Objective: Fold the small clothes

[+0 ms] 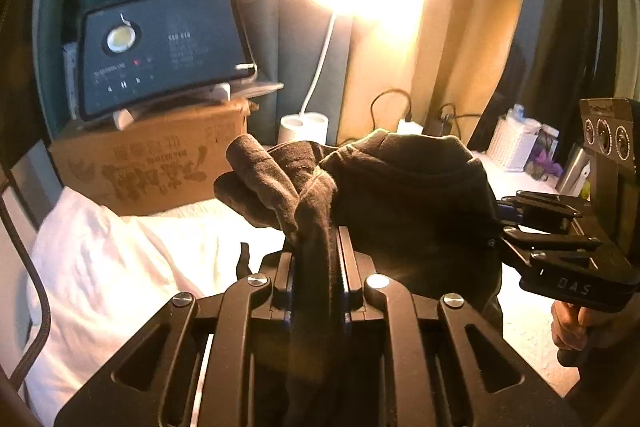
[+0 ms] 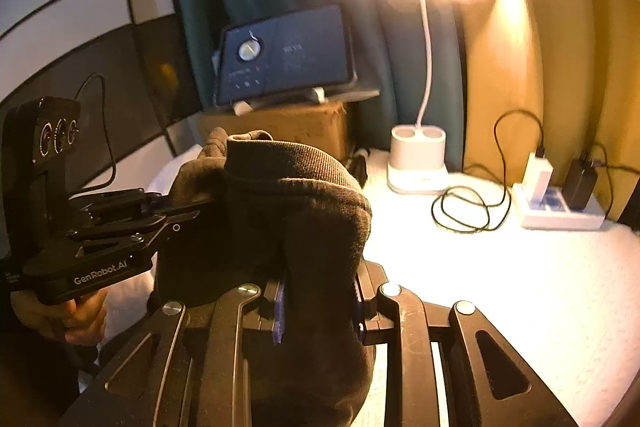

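From my left wrist camera, the left gripper (image 1: pixel 316 267) is clamped on a twisted band of the dark brown garment (image 1: pixel 400 195), which runs straight up from between the fingers toward twelve o'clock and then bunches out to one and two o'clock. A rolled end of the cloth sticks out at about eleven o'clock. The right gripper (image 1: pixel 500 223) comes in from three o'clock, its tips pressed into the far edge of the same bundle, so the garment hangs between my two tools, lifted off the white bedding (image 1: pixel 100 267).

From my right wrist camera, the right gripper (image 2: pixel 320 303) is closed on a thick fold of the garment (image 2: pixel 280 195), which fills the gap between the fingers and swells up toward eleven and twelve o'clock. The left gripper (image 2: pixel 176 211) bites the cloth from nine o'clock.

Behind, at twelve o'clock, stands a lit desk lamp (image 2: pixel 418 163), with a tablet (image 2: pixel 284 55) propped on a cardboard box (image 1: pixel 160 155) to its left. A power strip (image 2: pixel 560 207) lies at two o'clock.
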The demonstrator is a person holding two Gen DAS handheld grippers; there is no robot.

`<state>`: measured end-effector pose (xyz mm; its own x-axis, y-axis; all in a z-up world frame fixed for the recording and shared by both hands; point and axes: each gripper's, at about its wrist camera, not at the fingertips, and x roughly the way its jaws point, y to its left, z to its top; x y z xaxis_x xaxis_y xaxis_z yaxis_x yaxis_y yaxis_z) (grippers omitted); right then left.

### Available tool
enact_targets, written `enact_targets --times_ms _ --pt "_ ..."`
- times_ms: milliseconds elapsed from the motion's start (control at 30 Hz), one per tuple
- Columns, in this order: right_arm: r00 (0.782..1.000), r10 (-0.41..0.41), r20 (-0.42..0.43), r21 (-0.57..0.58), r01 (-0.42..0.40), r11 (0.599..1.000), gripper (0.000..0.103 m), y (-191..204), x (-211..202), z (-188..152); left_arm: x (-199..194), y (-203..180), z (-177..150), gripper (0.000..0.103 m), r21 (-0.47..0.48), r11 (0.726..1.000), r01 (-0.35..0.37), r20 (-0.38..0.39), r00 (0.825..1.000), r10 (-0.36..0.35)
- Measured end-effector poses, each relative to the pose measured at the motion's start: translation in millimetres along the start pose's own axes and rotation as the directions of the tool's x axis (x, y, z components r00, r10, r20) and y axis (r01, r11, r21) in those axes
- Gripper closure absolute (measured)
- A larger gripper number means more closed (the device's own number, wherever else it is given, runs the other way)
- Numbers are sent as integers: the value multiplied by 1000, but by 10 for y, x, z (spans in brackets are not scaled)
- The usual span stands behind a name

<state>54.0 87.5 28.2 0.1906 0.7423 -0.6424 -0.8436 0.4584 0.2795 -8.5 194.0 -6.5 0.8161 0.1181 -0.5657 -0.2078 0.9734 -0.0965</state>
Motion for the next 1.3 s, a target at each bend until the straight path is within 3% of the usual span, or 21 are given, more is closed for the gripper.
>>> enact_targets --times_ms 567,933,1167,1300 --pt "989 -10 -148 56 18 998 78 -422 794 -131 793 240 -122 88 -11 1000 -18 -176 984 16" --pt "972 -13 -233 98 37 995 77 -590 1168 -309 1138 474 -251 86 -90 993 -79 -330 943 45" --pt "970 -39 -239 121 70 990 54 -693 1200 -324 1133 533 -282 83 -127 989 -70 -350 937 22" --pt "971 -51 -234 125 82 989 54 -702 1154 -321 1114 538 -279 80 -120 989 -85 -348 937 38"
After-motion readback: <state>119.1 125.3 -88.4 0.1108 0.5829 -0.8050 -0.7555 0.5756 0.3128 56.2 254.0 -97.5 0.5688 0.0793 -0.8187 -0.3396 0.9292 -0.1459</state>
